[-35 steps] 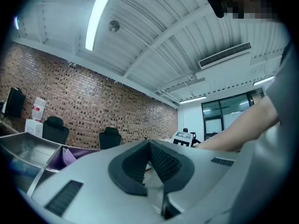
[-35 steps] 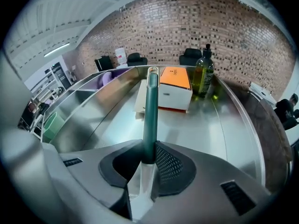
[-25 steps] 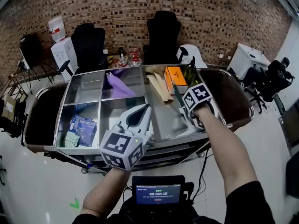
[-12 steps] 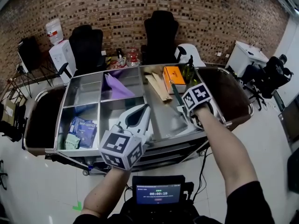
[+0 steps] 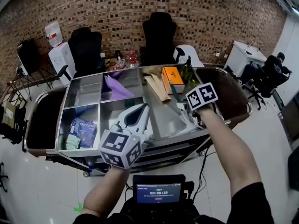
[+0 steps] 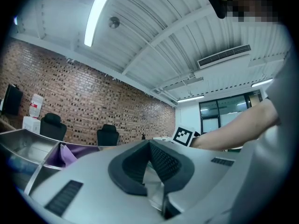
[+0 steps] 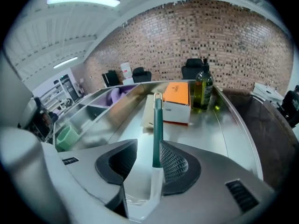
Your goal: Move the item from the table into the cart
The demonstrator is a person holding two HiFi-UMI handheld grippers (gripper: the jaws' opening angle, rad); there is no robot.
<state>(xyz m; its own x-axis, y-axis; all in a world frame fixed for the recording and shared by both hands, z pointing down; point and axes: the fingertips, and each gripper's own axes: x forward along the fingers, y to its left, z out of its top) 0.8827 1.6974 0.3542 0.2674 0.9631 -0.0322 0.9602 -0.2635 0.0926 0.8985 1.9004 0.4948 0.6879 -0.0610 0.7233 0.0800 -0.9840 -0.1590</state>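
Utensil point(image 7: 156, 125) with a slim green handle and a white head sits in the right-hand compartment of the steel cart point(image 5: 164, 118). Its white end is nearest the person. The handle runs away toward the far side, and its tip ends just in front of an orange box point(image 7: 178, 94). Whether it lies flat on the steel floor or leans cannot be told.

The right gripper point(image 7: 147, 146) points down over it, and its jaws have just been opening. They now stand well apart with the handle between them. The handle is close against the right pad and clear of the left one, so nothing is clamped. The left gripper point(image 6: 149, 143) hangs over the near-left part of the cart with its jaw tips together and nothing between them.

The utensil looks light and stiff. Its handle seems smooth and narrow, so it would probably swivel or slide in a loose grip. The best place to take hold seems to be low on the handle, just above the white head, with the pads square across it.

A dark bottle point(image 7: 203, 88) stands just right of the orange box, and brown paper envelopes point(image 5: 158, 85) lie to the box's left. The far-left compartment holds something purple point(image 5: 117, 86), and the near-left one holds a blue packet point(image 5: 83, 128). The brown table point(image 5: 232, 97) shows beyond the cart's right rim.
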